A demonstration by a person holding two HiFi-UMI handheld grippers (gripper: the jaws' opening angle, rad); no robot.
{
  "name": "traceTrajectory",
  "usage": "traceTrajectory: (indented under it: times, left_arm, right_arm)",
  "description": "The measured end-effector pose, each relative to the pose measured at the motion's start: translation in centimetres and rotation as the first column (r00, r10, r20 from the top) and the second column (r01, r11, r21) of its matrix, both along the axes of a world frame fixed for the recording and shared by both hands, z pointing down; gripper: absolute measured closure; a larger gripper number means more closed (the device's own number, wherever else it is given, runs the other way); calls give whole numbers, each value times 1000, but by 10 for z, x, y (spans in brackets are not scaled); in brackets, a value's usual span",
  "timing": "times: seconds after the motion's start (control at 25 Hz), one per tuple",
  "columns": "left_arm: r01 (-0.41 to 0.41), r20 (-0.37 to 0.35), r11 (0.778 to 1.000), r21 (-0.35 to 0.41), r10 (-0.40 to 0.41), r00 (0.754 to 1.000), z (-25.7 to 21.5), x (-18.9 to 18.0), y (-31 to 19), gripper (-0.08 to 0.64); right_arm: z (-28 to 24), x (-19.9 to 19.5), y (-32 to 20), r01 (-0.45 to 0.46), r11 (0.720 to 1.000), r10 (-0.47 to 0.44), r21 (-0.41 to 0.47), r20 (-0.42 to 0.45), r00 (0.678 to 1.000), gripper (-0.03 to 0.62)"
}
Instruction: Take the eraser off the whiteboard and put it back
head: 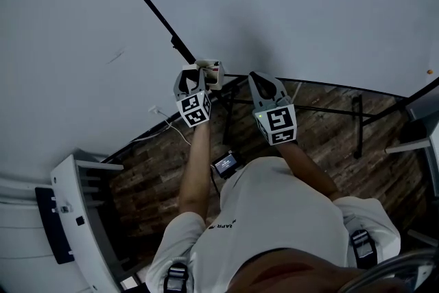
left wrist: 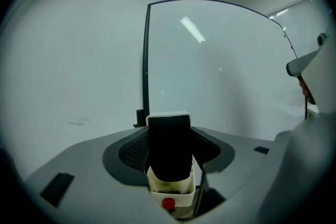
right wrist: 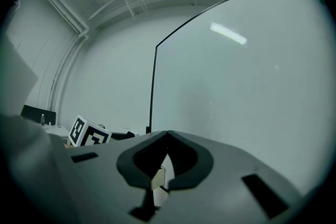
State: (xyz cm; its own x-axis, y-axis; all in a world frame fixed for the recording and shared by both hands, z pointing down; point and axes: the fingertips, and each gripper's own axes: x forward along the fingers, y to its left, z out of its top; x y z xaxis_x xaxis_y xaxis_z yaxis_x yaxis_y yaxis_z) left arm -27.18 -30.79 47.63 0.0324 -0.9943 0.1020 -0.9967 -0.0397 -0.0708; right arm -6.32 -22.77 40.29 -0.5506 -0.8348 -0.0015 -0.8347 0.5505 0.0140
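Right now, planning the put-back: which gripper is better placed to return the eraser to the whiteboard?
Left. The left gripper holds the eraser facing the whiteboard; the right gripper is shut and empty.

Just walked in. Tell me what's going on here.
A person faces a whiteboard with a tool in each hand. The left tool grips the eraser between its jaws and holds it up in front of the board. The right tool is shut and empty, held level beside it.

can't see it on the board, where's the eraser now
Head view, centre: the eraser is clamped in the left claw, by the whiteboard's lower left corner.
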Motion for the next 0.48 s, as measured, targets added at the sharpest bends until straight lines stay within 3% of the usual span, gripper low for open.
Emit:
traceTrajectory:
  times: [0.48]
  left_arm:
    - [-4, -19, 1000, 26, 5, 1000, -26, 20, 10, 321]
  right_arm:
    - [1, 2, 0, -9, 1000, 10, -11, 10, 1000, 580]
